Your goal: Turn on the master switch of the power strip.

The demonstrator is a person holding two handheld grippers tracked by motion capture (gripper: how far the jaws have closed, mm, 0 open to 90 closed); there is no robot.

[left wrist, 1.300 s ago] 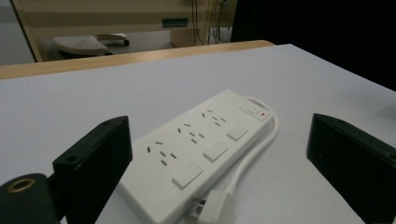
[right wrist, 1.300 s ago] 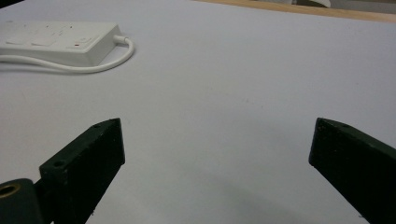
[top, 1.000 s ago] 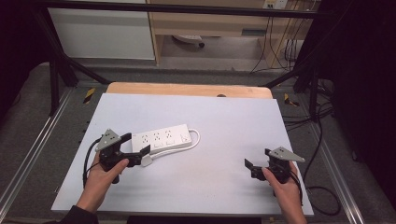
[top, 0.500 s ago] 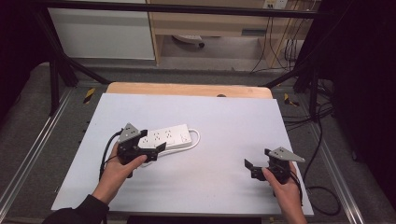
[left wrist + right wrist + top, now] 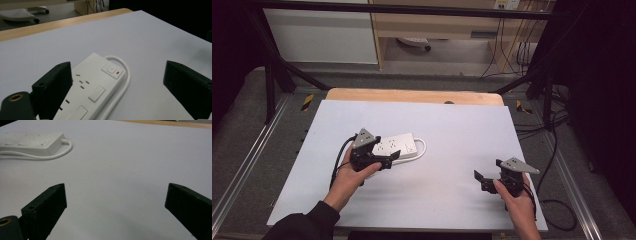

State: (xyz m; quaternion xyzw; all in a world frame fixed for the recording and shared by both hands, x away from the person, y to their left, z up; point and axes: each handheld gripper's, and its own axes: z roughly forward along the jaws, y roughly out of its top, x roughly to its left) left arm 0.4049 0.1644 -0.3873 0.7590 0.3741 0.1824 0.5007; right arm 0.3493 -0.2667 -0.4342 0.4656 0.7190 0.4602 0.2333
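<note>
- Hovering my left gripper [image 5: 388, 159], jaws wide, over the white power strip [image 5: 399, 145].
- My right gripper [image 5: 486, 181], jaws wide, holds nothing above the table [image 5: 452, 130].

Left gripper [image 5: 388, 159] over near end of white power strip [image 5: 401, 145], jaws apart. Strip lies flat on grey tabletop [image 5: 452, 130], cord [image 5: 422, 148] looped at its right end. Right gripper [image 5: 482, 180] well apart at table's right front, jaws apart above bare surface, pointing left.
</note>
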